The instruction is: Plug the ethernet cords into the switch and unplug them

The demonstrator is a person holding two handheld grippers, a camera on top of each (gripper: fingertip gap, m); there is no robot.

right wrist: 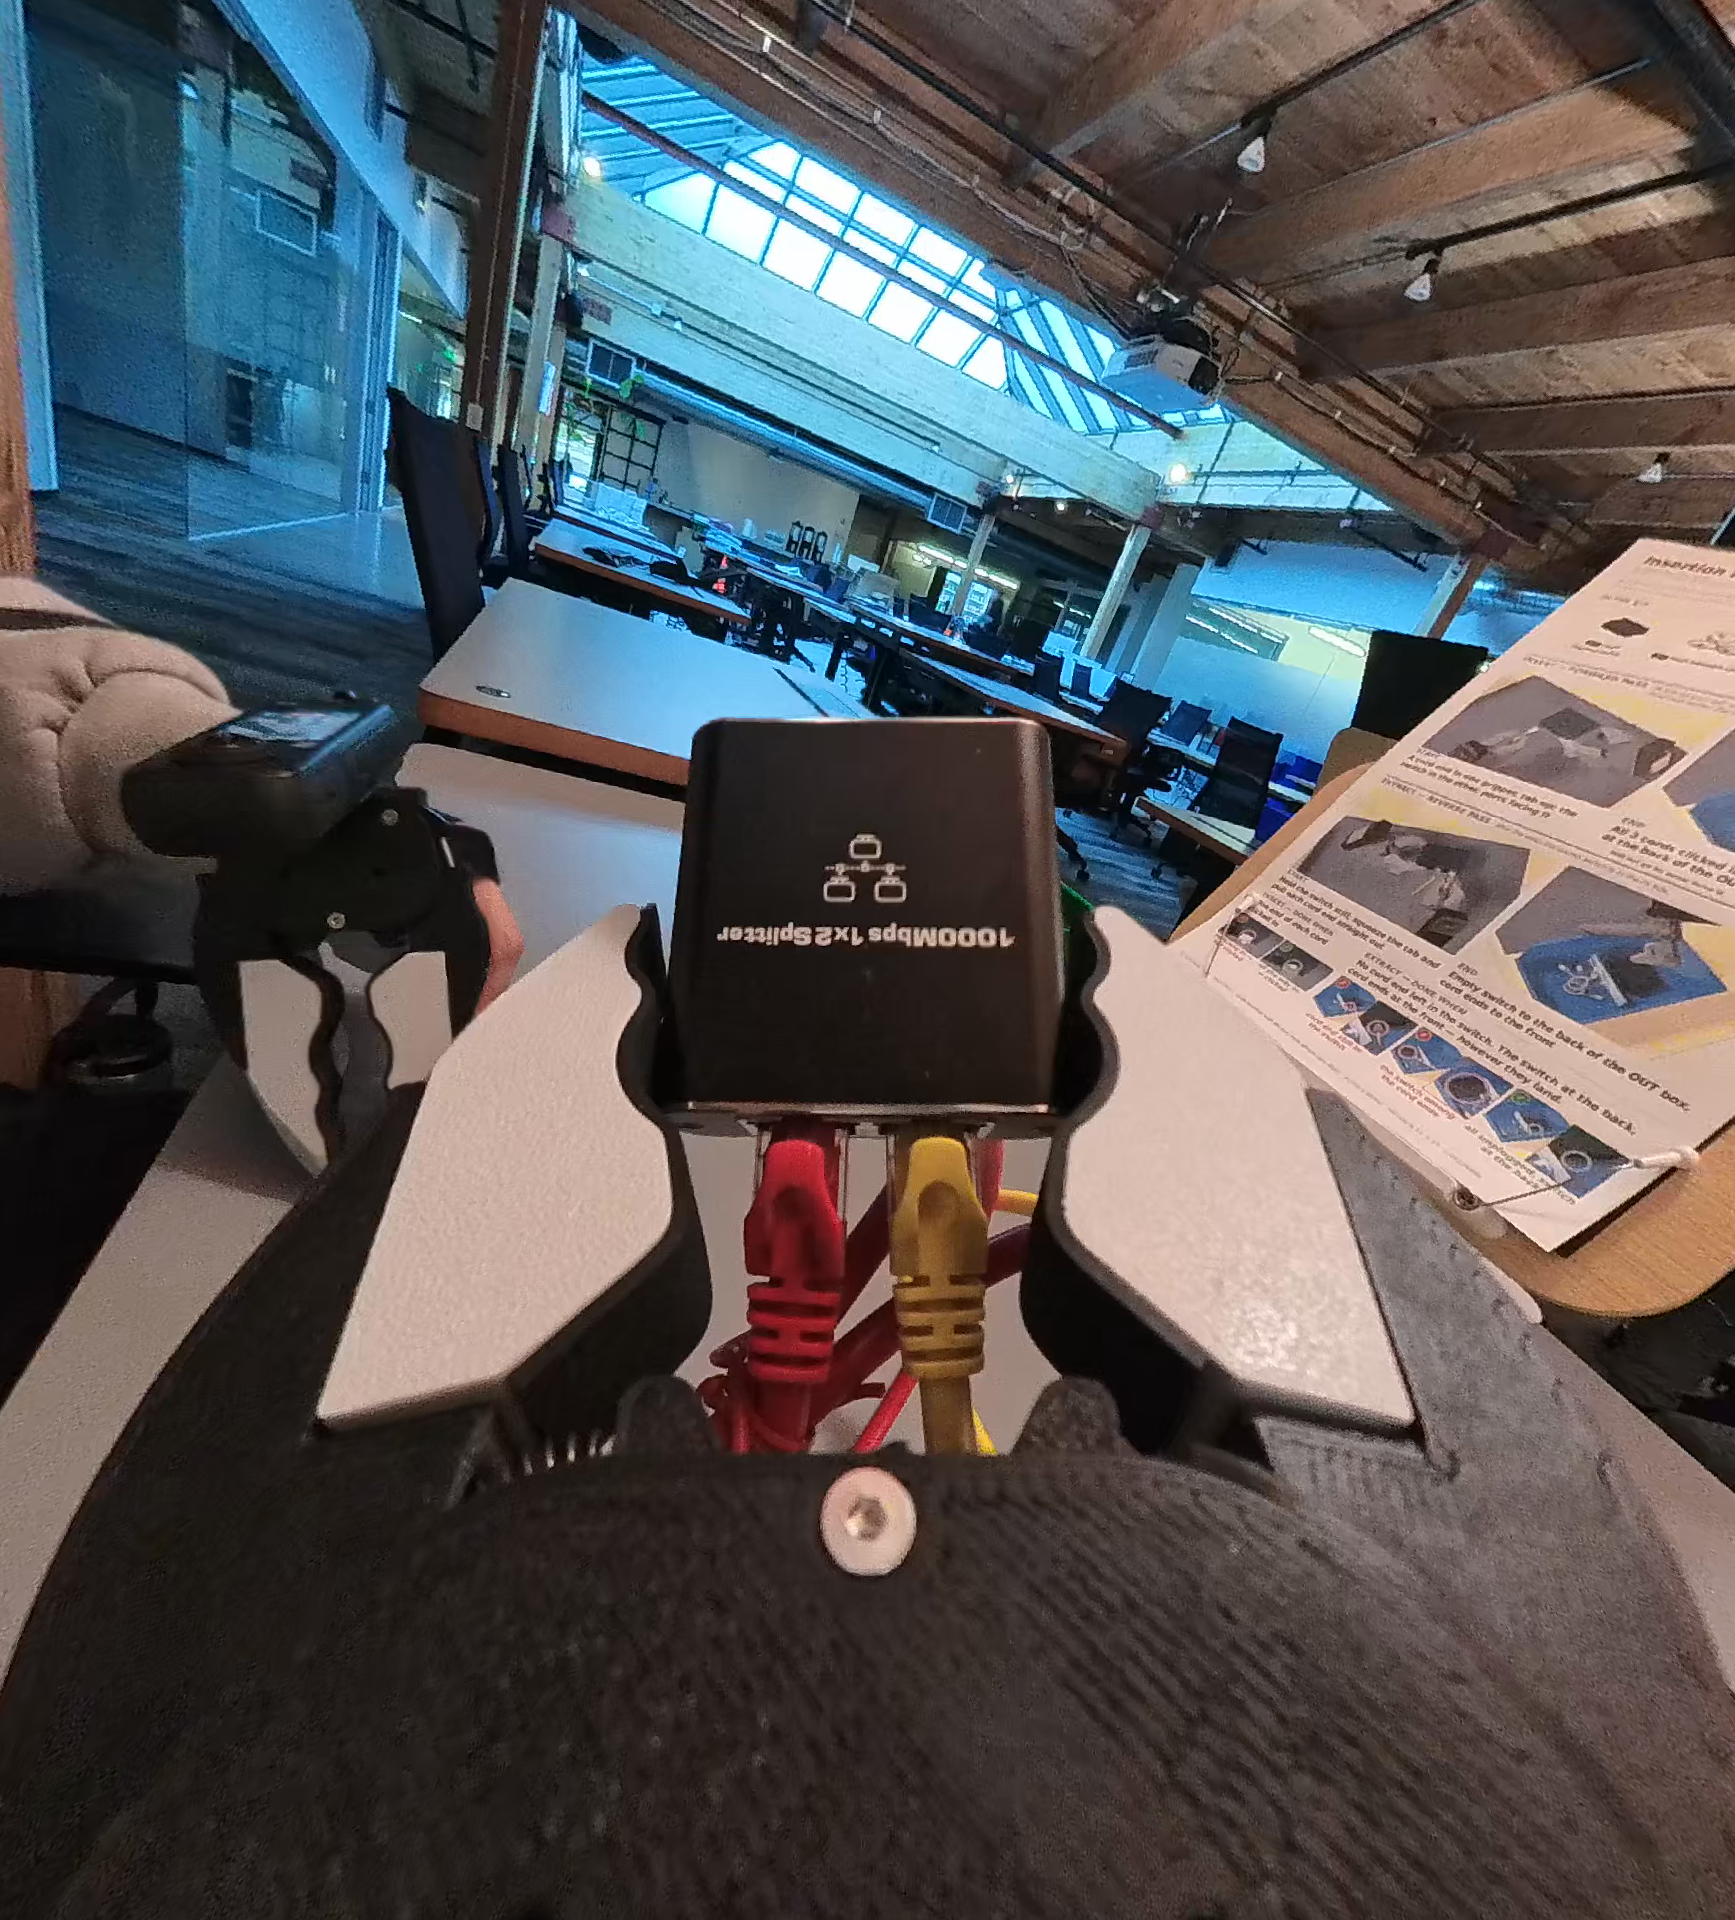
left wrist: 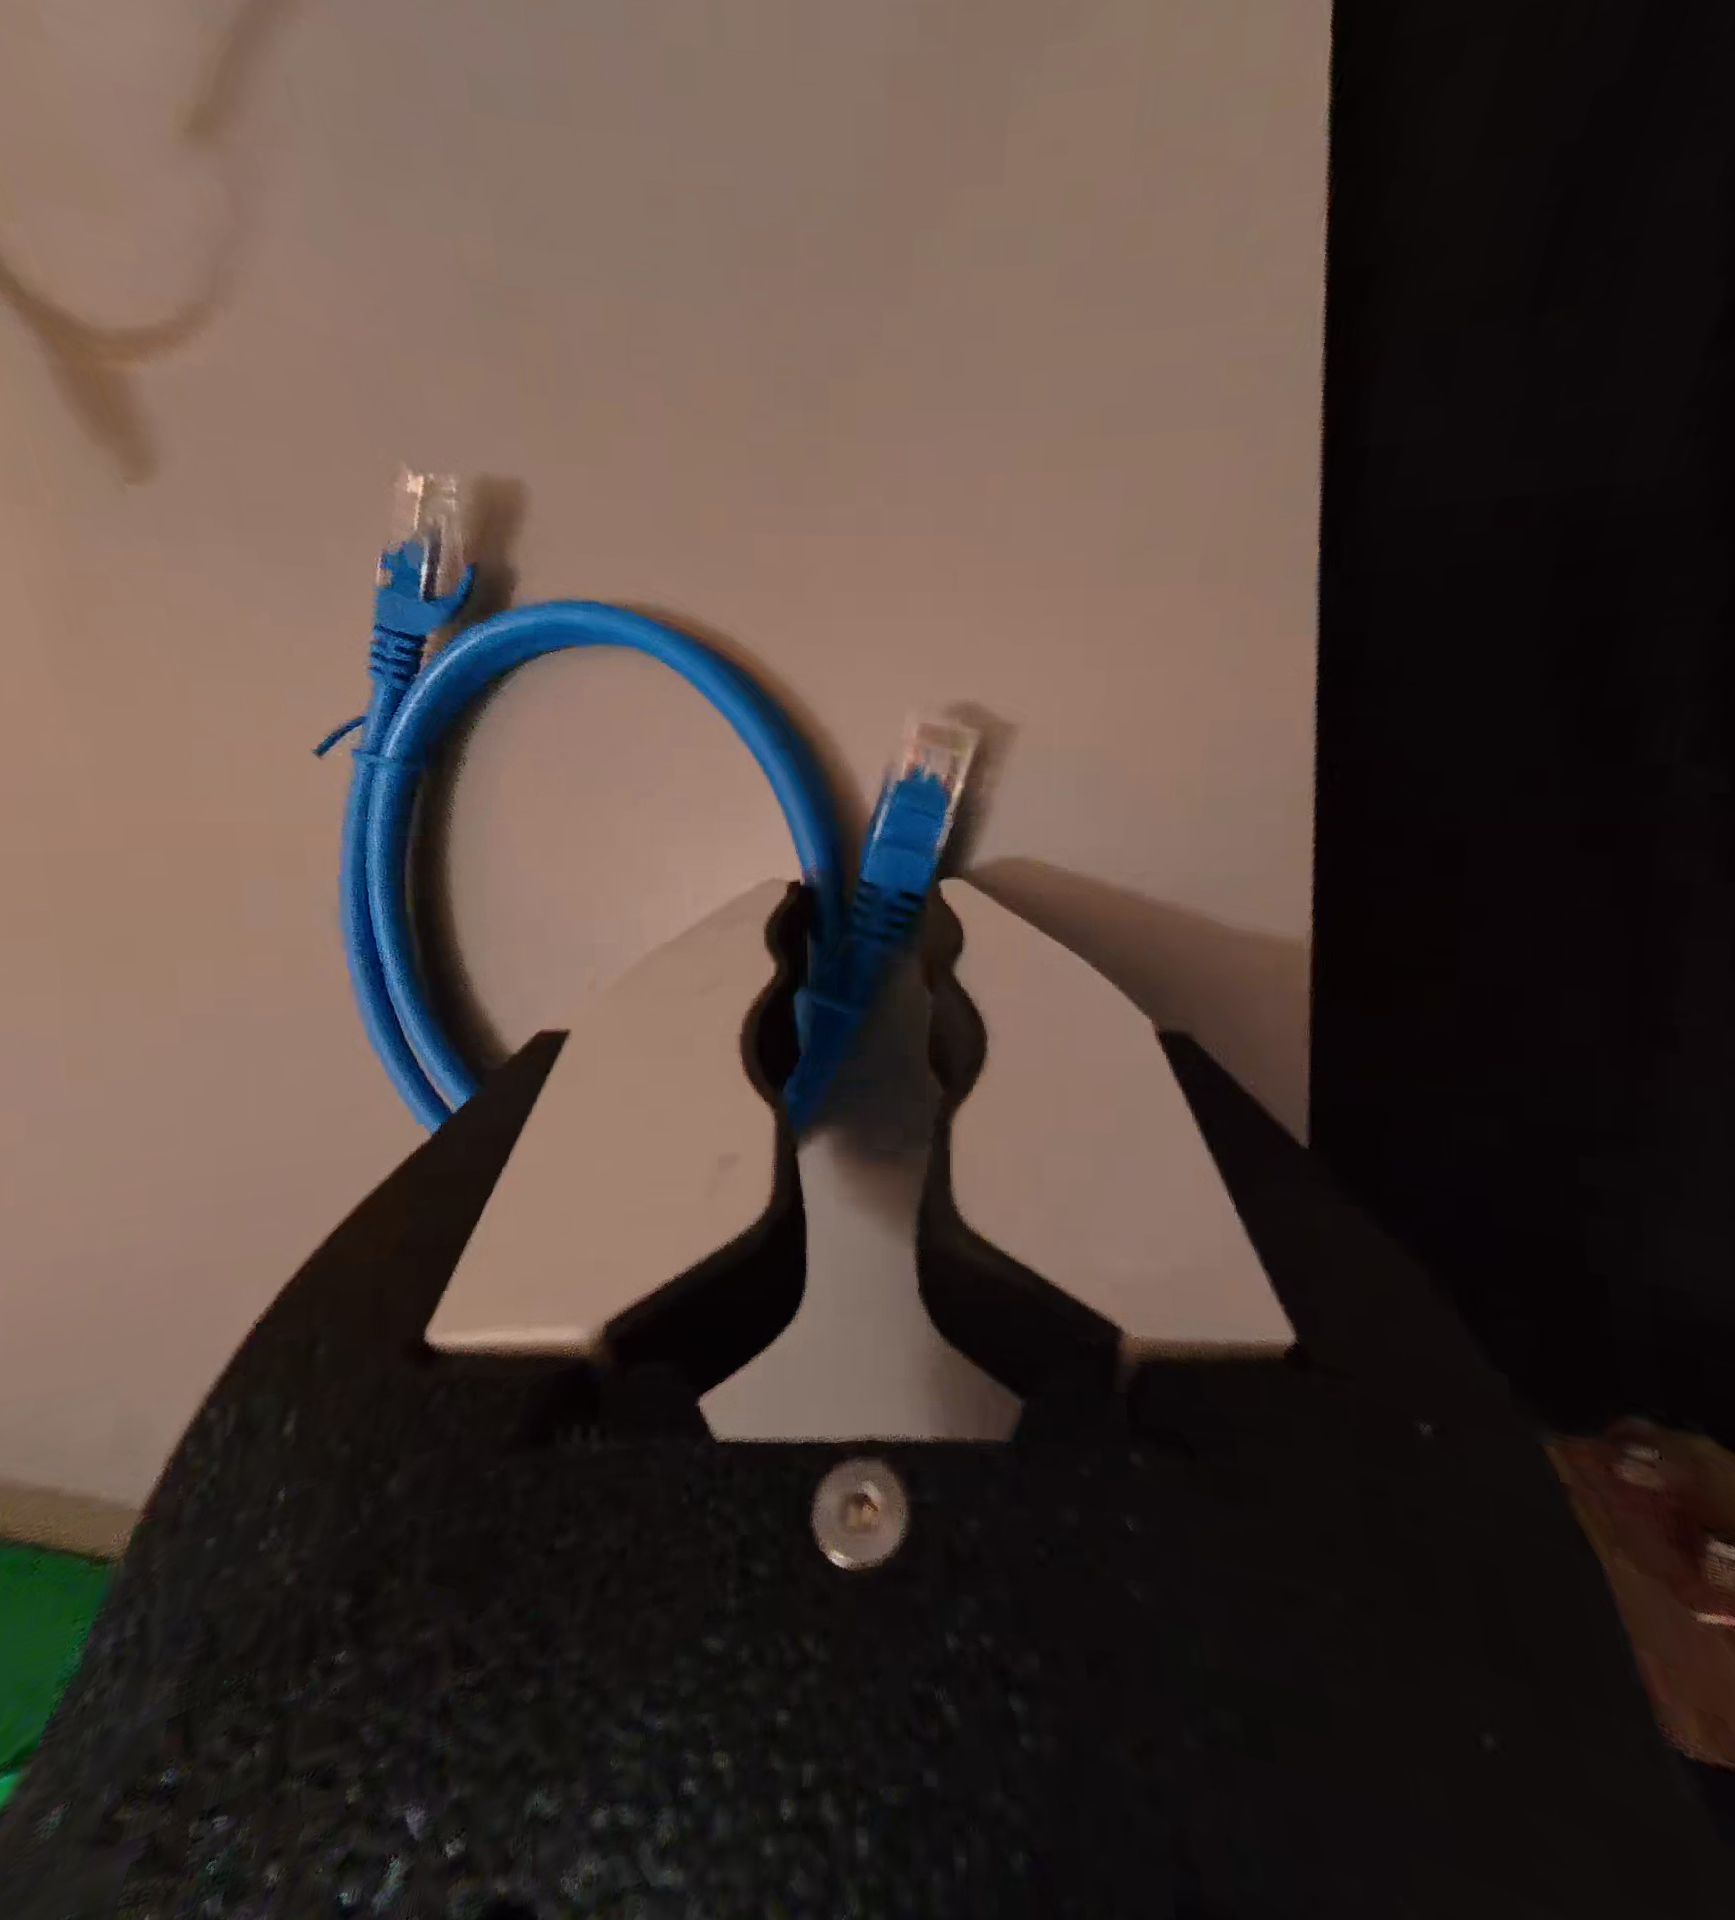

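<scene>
Plug-in stage, by my reading: 2 cords seated, a 3rd in hand. Right gripper (right wrist: pixel 868 1023) is clamped on the black switch (right wrist: pixel 868 894), lifted above the white table (right wrist: pixel 572 665), with the red cord (right wrist: pixel 790 1262) and yellow cord (right wrist: pixel 936 1262) plugged side by side into the face nearest the camera. Left gripper (left wrist: pixel 868 935) is closed on the blue cord (left wrist: pixel 634 665) just behind one clear plug (left wrist: pixel 936 764), which points up past the fingertips; the rest hangs as a tied coil, 2nd plug (left wrist: pixel 427 520) free, against a pale wall. Next move likely calls for bringing that plug to a free port, not visible here, tab aligned, pressed in straight.
</scene>
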